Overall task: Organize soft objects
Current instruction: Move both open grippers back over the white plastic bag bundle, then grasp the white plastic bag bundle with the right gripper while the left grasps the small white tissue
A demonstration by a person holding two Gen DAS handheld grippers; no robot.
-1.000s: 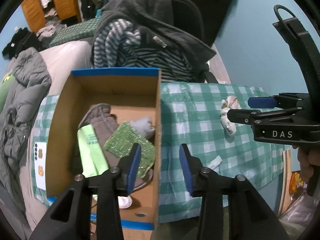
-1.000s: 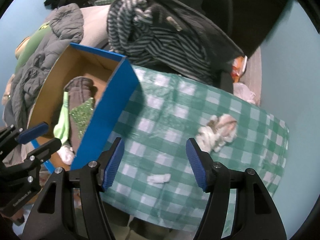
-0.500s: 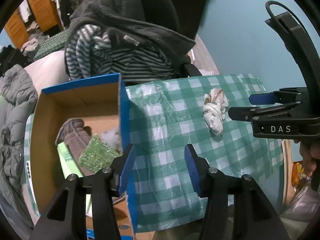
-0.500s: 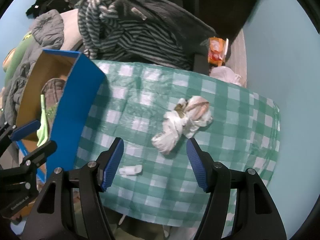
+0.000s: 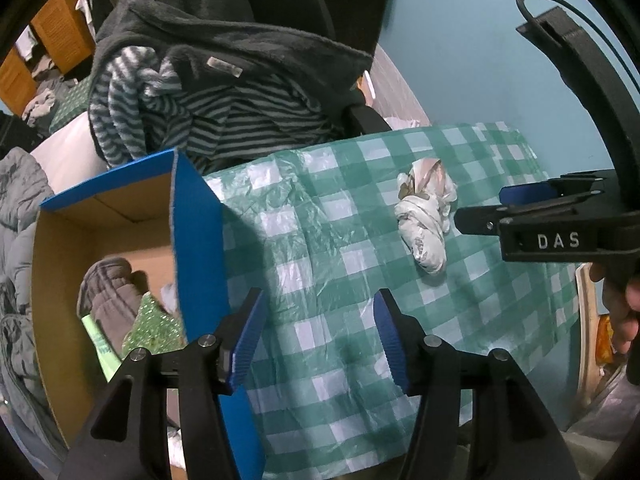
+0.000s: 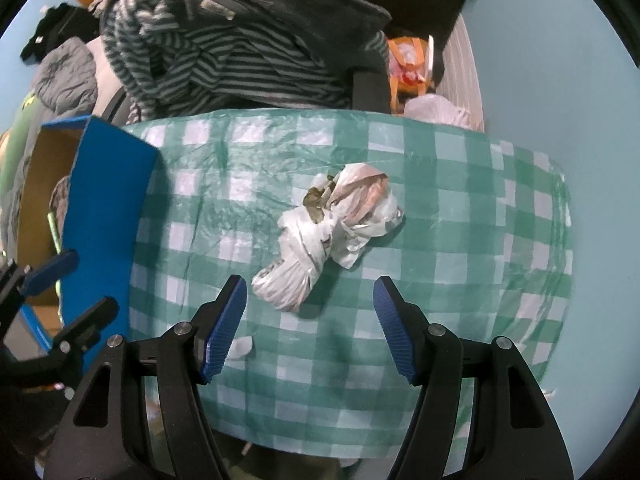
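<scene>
A knotted white plastic bag bundle (image 6: 320, 232) lies on the green checked tablecloth (image 6: 460, 208); it also shows in the left wrist view (image 5: 426, 216). My right gripper (image 6: 310, 320) is open and empty, just in front of the bundle. My left gripper (image 5: 318, 336) is open and empty over the cloth, beside the blue wall of the cardboard box (image 5: 196, 240). The box holds a brown plush item (image 5: 106, 292), a green sparkly piece (image 5: 154, 332) and a light green item (image 5: 96, 340).
A chair piled with striped and dark fleece clothes (image 5: 224, 80) stands behind the table. A small white scrap (image 6: 242, 346) lies near the front edge. Grey jackets (image 5: 16, 220) lie left of the box. The blue wall (image 6: 560, 80) is at the right.
Both grippers have moved right and forward, away from the box. The bundle now sits closer and between the right gripper's fingers' line. The left gripper has left the box and is over the cloth.
</scene>
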